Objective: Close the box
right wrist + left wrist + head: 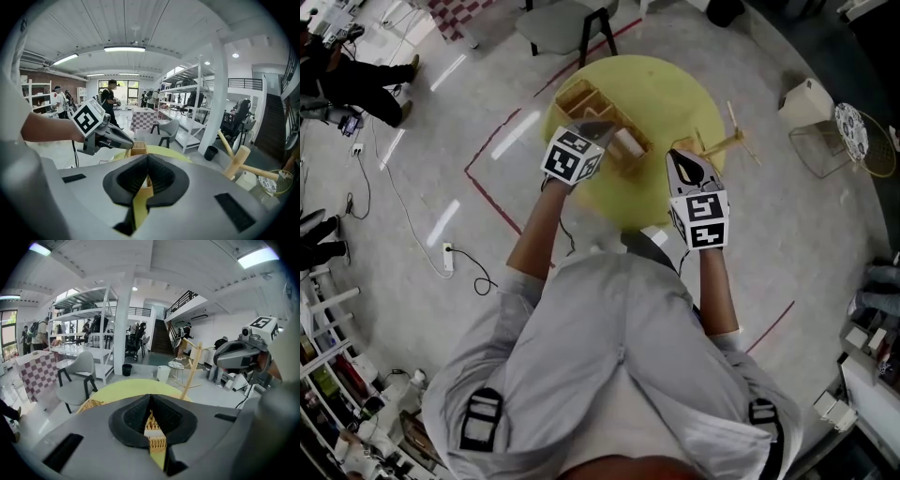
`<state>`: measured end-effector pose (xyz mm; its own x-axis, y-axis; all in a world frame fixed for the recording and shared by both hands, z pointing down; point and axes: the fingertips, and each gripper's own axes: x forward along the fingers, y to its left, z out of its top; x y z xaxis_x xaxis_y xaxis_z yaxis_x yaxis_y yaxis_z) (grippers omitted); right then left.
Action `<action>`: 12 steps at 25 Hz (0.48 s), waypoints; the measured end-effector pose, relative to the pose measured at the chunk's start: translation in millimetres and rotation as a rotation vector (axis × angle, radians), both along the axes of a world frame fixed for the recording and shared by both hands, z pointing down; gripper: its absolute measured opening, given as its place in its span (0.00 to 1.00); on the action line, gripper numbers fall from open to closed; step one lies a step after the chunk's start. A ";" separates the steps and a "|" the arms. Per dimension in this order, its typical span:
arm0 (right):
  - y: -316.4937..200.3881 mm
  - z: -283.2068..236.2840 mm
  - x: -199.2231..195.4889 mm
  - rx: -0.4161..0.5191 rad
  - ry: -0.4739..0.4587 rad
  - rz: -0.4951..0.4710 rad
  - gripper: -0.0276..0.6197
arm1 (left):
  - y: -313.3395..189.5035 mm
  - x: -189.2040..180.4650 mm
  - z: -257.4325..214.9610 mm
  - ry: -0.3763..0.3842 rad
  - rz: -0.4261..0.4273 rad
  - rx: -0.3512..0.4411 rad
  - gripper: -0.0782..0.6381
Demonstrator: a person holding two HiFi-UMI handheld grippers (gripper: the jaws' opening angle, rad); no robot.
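Observation:
A woven wicker box point(602, 120) stands open on the round yellow table point(661, 89), its lid part lying out toward the far left. My left gripper point(596, 132) hangs just over the box's near side, jaws shut with nothing between them. In the left gripper view my left gripper point(151, 403) shows wicker point(155, 431) through the slit below its tips. My right gripper point(684, 161) hovers to the box's right, also shut and empty. In the right gripper view my right gripper point(147, 161) points at the box point(138, 149) and the left gripper point(110, 136).
A wooden peg stand point(724, 142) sits on the table's right side, close to the right gripper. A grey chair point(566, 22) stands beyond the table. A white bin point(806, 101) and a wire basket point(825, 145) are on the floor at right. Red tape lines point(487, 159) mark the floor.

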<state>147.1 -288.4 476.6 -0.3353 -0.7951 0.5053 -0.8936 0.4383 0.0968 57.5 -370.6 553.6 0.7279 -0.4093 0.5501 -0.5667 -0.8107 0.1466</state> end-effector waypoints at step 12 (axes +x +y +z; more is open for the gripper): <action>-18.7 16.6 8.3 -0.035 -0.047 0.014 0.08 | -34.2 56.9 47.9 -0.063 0.079 -0.023 0.17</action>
